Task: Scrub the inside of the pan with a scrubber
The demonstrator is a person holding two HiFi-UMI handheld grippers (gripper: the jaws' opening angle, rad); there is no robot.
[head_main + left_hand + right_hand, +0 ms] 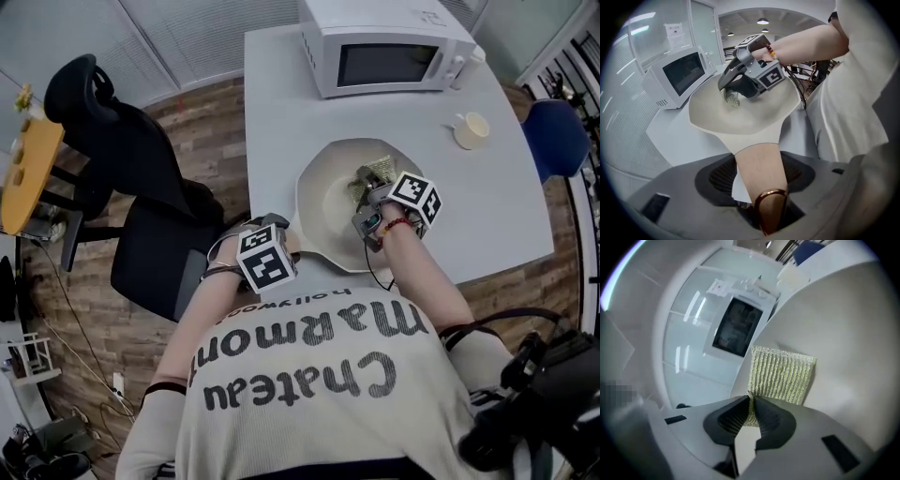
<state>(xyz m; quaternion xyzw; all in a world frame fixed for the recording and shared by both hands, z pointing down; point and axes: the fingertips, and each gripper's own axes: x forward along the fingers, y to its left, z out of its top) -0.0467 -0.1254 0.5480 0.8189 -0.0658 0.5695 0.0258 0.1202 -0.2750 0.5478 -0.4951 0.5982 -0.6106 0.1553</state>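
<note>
Pan handle [757, 161] end inside left gripper [760, 185], scrubber [780, 373] edge hidden (right gripper [751, 408])

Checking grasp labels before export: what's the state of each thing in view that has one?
left gripper: shut on the pan handle.
right gripper: shut on the scrubber, inside the pan.
pan: mouth up, at the near edge of the table, held by its handle.
scrubber: pinched at one edge, the rest spread against the pan's inside.
microwave: door closed.
cup: upright on the table.
</note>
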